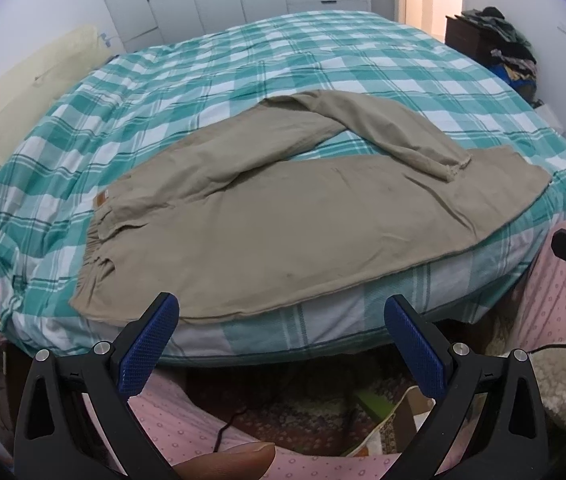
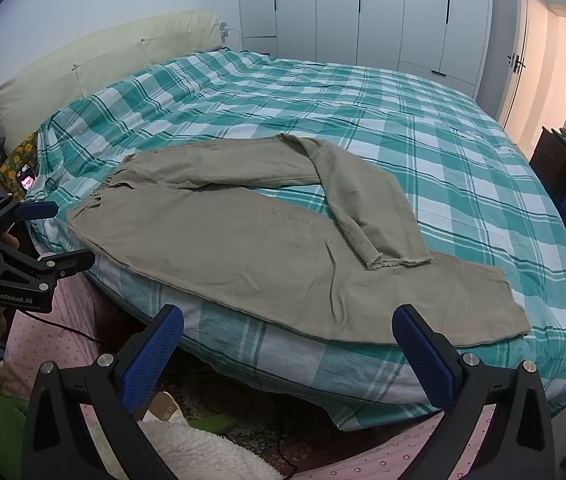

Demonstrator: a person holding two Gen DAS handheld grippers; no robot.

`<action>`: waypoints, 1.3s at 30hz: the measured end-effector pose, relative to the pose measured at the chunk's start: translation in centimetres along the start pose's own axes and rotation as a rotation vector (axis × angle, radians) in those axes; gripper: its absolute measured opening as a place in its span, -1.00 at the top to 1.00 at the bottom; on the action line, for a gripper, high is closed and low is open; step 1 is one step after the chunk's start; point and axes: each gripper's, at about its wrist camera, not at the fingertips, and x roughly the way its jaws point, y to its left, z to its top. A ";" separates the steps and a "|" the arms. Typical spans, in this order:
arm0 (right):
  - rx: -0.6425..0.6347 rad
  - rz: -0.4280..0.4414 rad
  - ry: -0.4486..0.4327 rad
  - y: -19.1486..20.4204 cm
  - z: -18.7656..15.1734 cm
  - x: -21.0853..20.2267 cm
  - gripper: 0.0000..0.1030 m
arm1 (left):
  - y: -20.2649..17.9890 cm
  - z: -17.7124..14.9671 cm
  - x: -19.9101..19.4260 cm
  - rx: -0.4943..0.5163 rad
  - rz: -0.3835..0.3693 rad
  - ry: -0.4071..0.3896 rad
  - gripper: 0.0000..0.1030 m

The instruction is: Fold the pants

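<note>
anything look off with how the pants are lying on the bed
Yes. On the khaki pants, the far leg is bent back, its frayed hem lying across the near leg instead of alongside it. The near edge overhangs the bed.

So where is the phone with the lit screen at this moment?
The phone lies at the head end of the bed, tucked between the checked bedsheet and a floral cushion, just left of the khaki pants' waistband; the left wrist view shows it at far left.

Bed (image 2: pixel 423 128) open beyond pants (image 2: pixel 243 240) — nothing blocking.
</note>
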 end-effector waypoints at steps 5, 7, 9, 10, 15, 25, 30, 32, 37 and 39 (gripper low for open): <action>0.002 0.001 -0.002 0.0 -0.1 0.0 -0.99 | -0.1 0.0 0.1 0.000 -0.004 0.006 -0.99; 0.002 0.000 -0.002 0.0 -0.1 0.0 -0.99 | -0.2 -0.1 0.2 -0.001 -0.004 0.009 -0.99; 0.002 0.000 -0.002 0.0 -0.1 0.0 -0.99 | -0.1 -0.1 0.3 -0.004 -0.007 0.015 -0.99; 0.002 0.000 -0.002 0.0 -0.1 0.0 -0.99 | -0.1 -0.1 0.4 -0.006 -0.009 0.018 -0.99; 0.003 0.002 0.001 0.1 -0.1 0.0 -0.99 | -0.2 -0.2 0.6 -0.009 -0.012 0.025 -0.99; 0.005 0.002 0.001 0.2 -0.1 0.1 -0.99 | -0.4 -0.3 0.8 -0.008 -0.016 0.040 -0.99; 0.005 0.001 -0.001 0.3 -0.1 0.2 -0.99 | -0.4 -0.3 0.8 -0.007 -0.018 0.042 -0.99; 0.006 0.002 0.001 0.2 -0.1 0.2 -0.99 | -0.4 -0.3 0.8 -0.007 -0.017 0.043 -0.99; 0.005 0.001 -0.004 0.1 -0.1 0.1 -0.99 | -0.4 -0.3 0.9 -0.013 -0.023 0.046 -0.99; 0.005 -0.002 -0.007 0.2 -0.1 0.2 -0.99 | -0.4 -0.3 0.9 -0.016 -0.024 0.045 -0.99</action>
